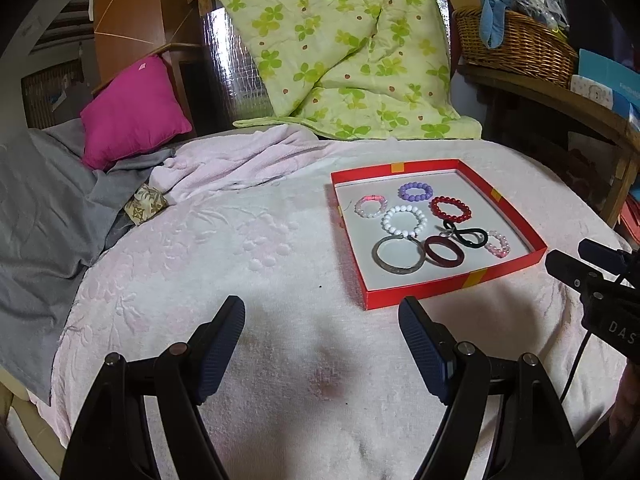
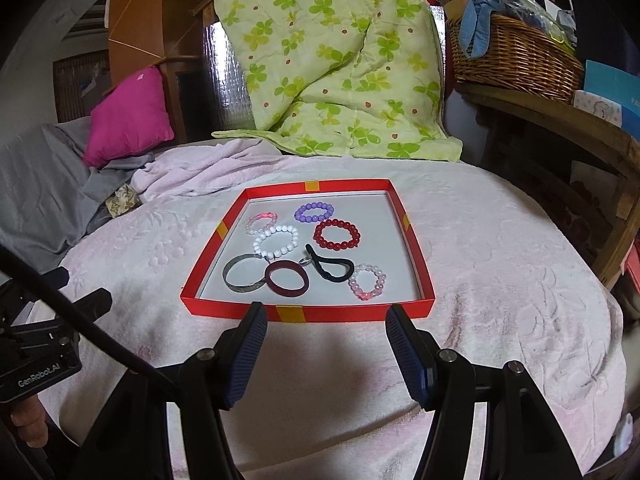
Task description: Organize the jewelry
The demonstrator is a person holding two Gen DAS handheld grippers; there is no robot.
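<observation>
A shallow red tray (image 2: 304, 314) with a pale floor lies on the pink towel (image 2: 500, 280). Inside lie a purple bead bracelet (image 2: 314, 212), a red bead bracelet (image 2: 336, 234), a white bead bracelet (image 2: 277, 242), two pale pink bead bracelets (image 2: 367, 281), a silver bangle (image 2: 244, 273), a dark red bangle (image 2: 287, 278) and a black hair tie (image 2: 330, 266). My right gripper (image 2: 326, 312) stands open just before the tray's near wall, empty. My left gripper (image 1: 322, 306) is open over bare towel, left of the tray (image 1: 420, 292), nothing between its fingers.
A green clover quilt (image 1: 344, 52) leans at the back. A magenta pillow (image 1: 132, 112) and grey cloth (image 1: 44, 208) lie at the left. A wicker basket (image 1: 516, 44) sits on a wooden shelf at the right. A small patterned pouch (image 1: 145, 203) rests by the grey cloth.
</observation>
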